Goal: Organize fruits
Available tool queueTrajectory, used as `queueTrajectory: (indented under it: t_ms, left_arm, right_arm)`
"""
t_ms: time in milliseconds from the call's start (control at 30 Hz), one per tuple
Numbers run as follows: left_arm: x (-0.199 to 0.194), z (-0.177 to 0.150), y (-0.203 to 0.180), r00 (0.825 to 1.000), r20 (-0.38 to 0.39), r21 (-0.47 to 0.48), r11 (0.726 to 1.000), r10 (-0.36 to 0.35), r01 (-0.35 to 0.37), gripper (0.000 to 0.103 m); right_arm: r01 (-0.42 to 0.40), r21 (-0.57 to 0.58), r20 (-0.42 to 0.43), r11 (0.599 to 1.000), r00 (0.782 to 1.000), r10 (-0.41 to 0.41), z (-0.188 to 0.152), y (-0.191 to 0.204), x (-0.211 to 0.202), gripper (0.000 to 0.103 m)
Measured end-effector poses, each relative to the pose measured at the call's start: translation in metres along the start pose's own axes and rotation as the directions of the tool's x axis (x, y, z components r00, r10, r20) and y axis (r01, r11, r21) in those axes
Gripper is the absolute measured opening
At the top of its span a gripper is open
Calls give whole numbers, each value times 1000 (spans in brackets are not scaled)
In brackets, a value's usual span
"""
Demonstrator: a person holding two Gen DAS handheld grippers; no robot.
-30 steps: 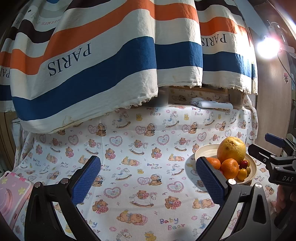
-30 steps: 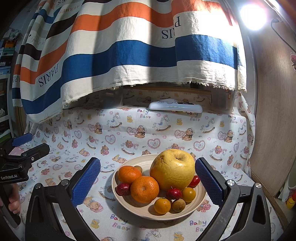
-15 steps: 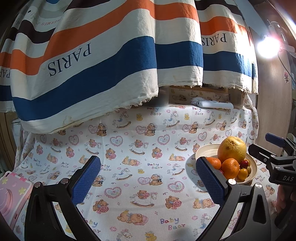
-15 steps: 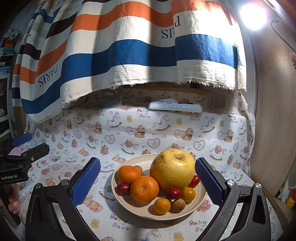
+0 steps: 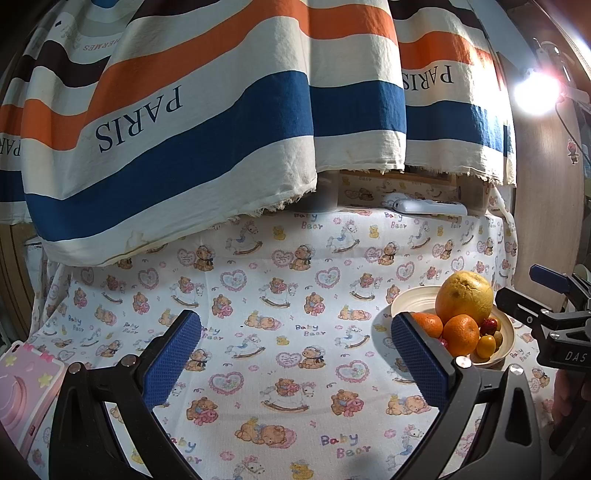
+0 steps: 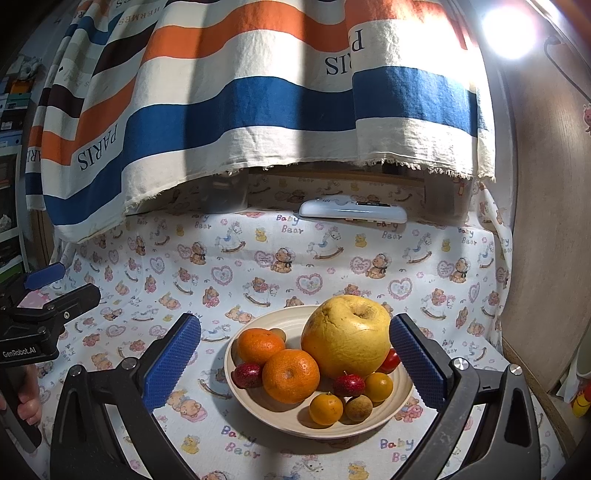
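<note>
A cream bowl on the bear-print cloth holds a large yellow pomelo, two oranges, small red fruits, small yellow-orange fruits and a brown one. My right gripper is open and empty, its blue pads either side of the bowl, above it. My left gripper is open and empty over bare cloth, left of the bowl. The pomelo also shows in the left wrist view. Each gripper shows at the edge of the other's view.
A striped PARIS cloth hangs over the back. A white remote-like device lies at the back of the table. A pink case sits at the left edge. A wooden panel stands on the right, with a bright lamp above.
</note>
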State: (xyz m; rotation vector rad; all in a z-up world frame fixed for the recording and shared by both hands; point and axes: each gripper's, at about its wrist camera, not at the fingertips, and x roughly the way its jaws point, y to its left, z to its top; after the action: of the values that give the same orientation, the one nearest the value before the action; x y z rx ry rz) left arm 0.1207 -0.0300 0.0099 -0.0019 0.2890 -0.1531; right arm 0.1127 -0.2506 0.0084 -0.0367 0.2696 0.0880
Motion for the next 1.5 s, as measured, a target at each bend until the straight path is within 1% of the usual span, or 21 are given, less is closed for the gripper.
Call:
queueTrajectory:
  t_ms: [633, 1500]
  left_arm:
    - [0, 0, 0, 1000, 0, 2, 1000, -1, 1, 102]
    - [1, 0, 2, 1000, -1, 3, 1000, -2, 2, 102]
  right_arm:
    - [16, 8, 8, 1000, 1000, -16, 0, -3, -3, 103]
    - [13, 7, 7, 1000, 1000, -13, 0, -3, -2, 103]
